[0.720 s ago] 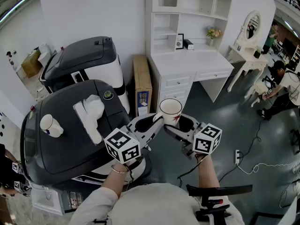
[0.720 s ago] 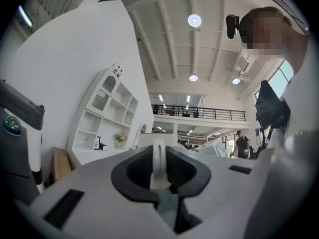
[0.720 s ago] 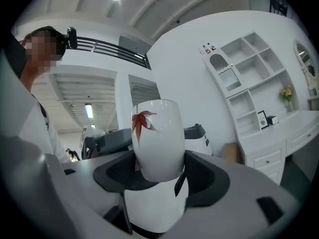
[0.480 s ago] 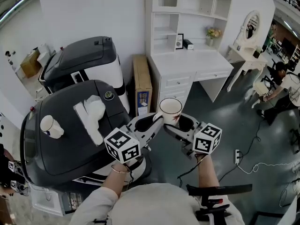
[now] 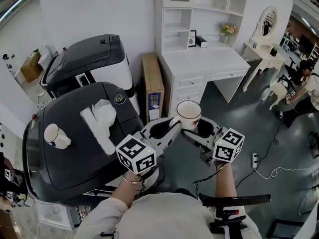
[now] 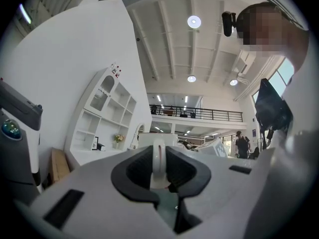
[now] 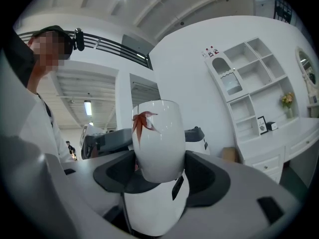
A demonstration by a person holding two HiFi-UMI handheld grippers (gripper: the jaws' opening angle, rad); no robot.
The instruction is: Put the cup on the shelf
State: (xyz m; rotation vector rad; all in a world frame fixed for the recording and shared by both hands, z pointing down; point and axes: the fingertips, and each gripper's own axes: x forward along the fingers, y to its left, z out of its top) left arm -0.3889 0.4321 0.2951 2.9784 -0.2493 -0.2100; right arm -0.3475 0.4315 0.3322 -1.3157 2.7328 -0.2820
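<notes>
Leaf (image 7: 143, 121) on cup (image 7: 160, 151), right gripper view

A plain white wall (image 5: 99, 9) spans 11 o'clock; a white desk with drawers (image 5: 204, 62) stands at 12, a white oval-mirrored dressing table (image 5: 260, 51) at 2, on dark grey floor (image 5: 249, 118).

Grey left tool (image 5: 175, 125), marker cube (image 5: 135, 155), pale sleeve (image 5: 98, 219)

right gripper (image 7: 160, 176): jaws spread wide | white cup (image 7: 158, 143): seen upright between them, red leaf print (image 7: 144, 120) turned towards the camera | right background: white shelf unit (image 7: 247, 83) set against the wall, framed picture (image 7: 262, 125) stood in it
</notes>
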